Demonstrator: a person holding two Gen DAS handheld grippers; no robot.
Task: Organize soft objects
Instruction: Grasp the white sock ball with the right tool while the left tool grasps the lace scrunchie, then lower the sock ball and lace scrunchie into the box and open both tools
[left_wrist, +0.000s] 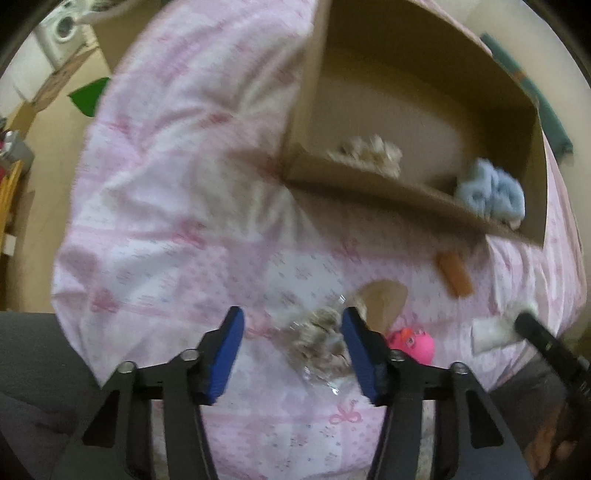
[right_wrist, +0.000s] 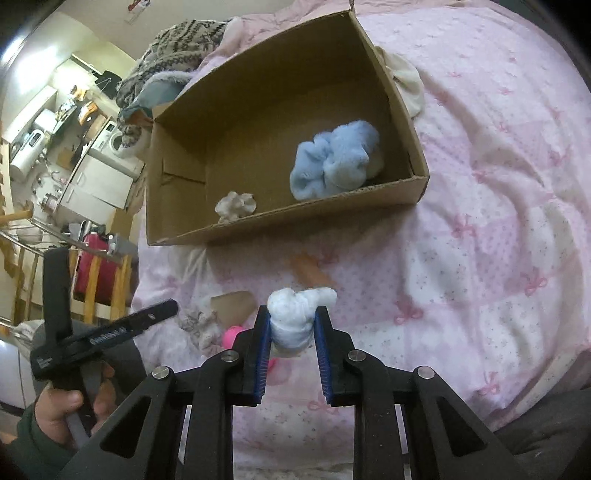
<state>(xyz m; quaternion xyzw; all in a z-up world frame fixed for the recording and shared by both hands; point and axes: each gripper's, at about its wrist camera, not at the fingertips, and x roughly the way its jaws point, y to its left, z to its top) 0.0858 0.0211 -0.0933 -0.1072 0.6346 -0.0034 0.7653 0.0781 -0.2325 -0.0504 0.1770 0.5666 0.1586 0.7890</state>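
Right wrist view: right gripper (right_wrist: 291, 325) clamped on a white soft bundle (right_wrist: 295, 317), pinched between the blue pads (right_wrist: 263, 332), lifted above the bedding, short of the box.

Left wrist view: left gripper (left_wrist: 291, 339) spread wide, nothing held; grey-beige fluffy piece in clear wrap (left_wrist: 321, 339) lying between the fingers, closer to the right-hand pad, contact not certain because of blur.

Just beyond the left gripper: pink rubbery toy (left_wrist: 413, 341) beside the right-hand finger; tan cardboard flap (left_wrist: 384, 299) behind the fluffy piece; orange oblong item (left_wrist: 454, 273) farther out, near the box front.

Cardboard box (right_wrist: 288, 229): open top, resting on the pink quilt (right_wrist: 480, 221), front wall facing both grippers.

Already inside the box: light blue fleece bundle (right_wrist: 334, 158) in the right-hand part, against the front and side walls; small cream ruffled piece (right_wrist: 236, 205) toward the left, against the front wall.

Remaining outside: white bundle (in transit), wrapped fluffy piece, pink toy, orange item; whether the last two count as soft things, unclear.

Progress, as a judgement: roughly midway — two pieces boxed, one on its way, at least one waiting on the quilt.

Next, likely: carry the white bundle over the front wall and release it in the free middle of the box; close the left fingers on the fluffy piece.
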